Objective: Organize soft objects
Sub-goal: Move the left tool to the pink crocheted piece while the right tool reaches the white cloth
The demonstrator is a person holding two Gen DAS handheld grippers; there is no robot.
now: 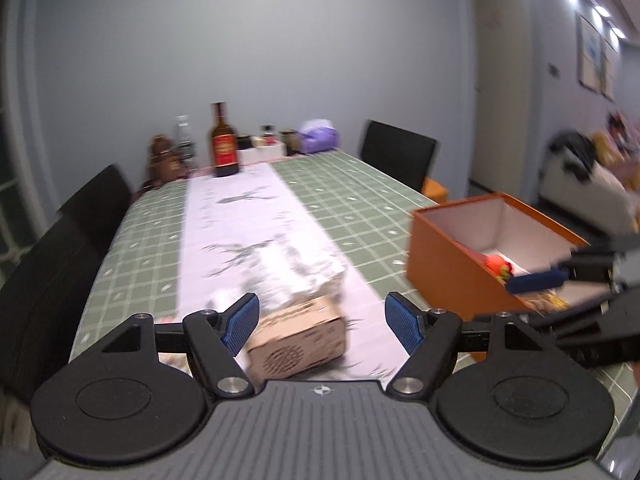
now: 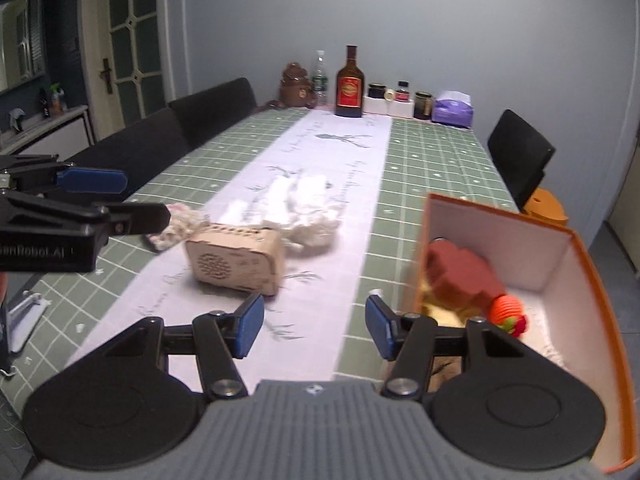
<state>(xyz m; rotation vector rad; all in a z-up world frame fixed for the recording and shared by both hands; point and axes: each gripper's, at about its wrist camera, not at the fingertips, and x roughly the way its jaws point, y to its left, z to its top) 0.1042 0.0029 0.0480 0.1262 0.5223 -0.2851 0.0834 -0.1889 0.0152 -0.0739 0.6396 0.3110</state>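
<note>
Tan box (image 2: 236, 262) — white cloth (image 2: 304, 210) behind — bottle (image 2: 350, 84) beyond

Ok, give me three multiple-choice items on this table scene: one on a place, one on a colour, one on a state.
1. Where does the orange ball lie?
A. on the white runner
B. inside the orange box
C. on a chair

2. What colour is the label on the tall brown bottle?
A. red
B. blue
C. white

3. What is between the fingers of the right gripper?
A. the white fluffy cloth
B. the cardboard box
C. nothing, they are open

Answers: B, the ball sits in the box beside a dark red block; A, the label shows red; C, only the table runner shows in the gap.
</note>
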